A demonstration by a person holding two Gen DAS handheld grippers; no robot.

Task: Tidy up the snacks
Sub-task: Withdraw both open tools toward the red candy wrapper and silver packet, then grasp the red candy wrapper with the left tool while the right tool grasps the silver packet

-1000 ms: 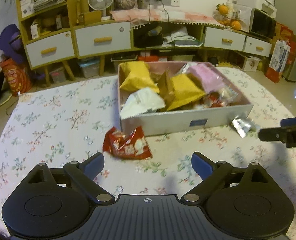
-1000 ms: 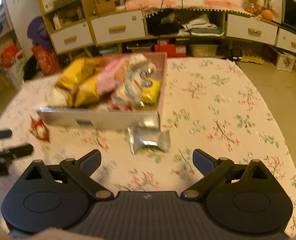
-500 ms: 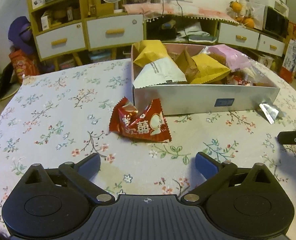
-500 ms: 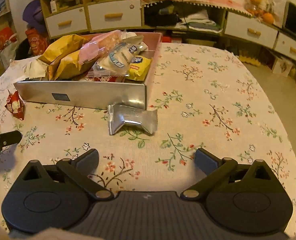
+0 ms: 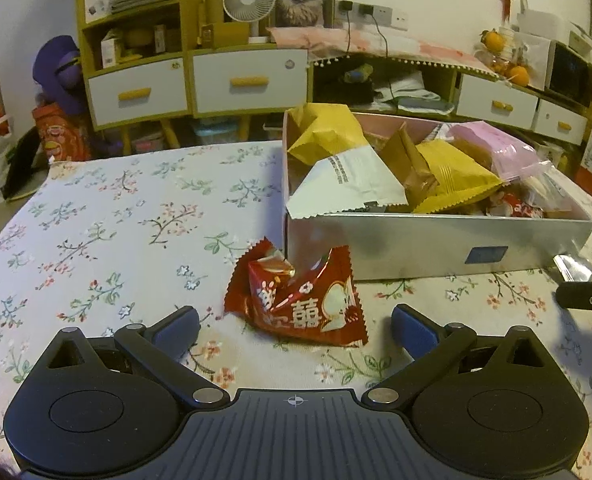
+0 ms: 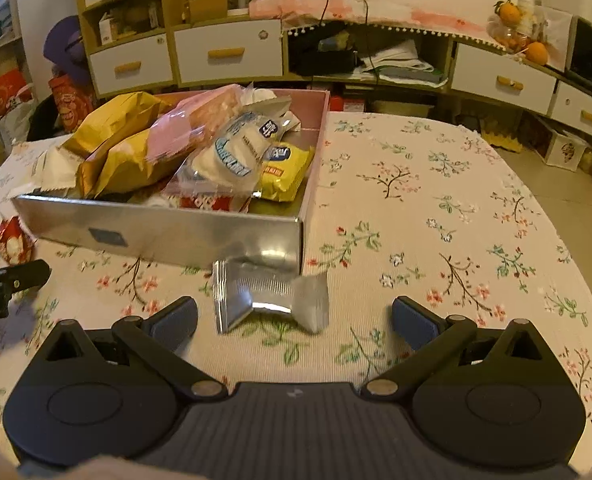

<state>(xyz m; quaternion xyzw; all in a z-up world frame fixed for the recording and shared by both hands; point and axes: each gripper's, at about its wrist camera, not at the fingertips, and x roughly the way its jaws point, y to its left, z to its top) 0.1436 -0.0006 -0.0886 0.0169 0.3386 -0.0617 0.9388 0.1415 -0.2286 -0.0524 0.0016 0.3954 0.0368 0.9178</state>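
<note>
The left hand-held gripper (image 5: 294,328) stands wide open and holds nothing. The crumpled red foil snack packet (image 5: 298,300) lies on the floral tabletop (image 5: 108,216) straight ahead between its blue pads, with its long axis across the jaws. The right hand-held gripper (image 6: 294,322) is also wide open and empty, and the flat silver foil packet (image 6: 270,294) lies crosswise before it. Behind both packets stands the silver cardboard box (image 5: 436,248), already full of snack bags.

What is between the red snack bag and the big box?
Nothing but flowered tablecloth. In the left wrist view the red snack bag sits just in front of the box by its left corner; only a thin strip of cloth shows between them.
</note>
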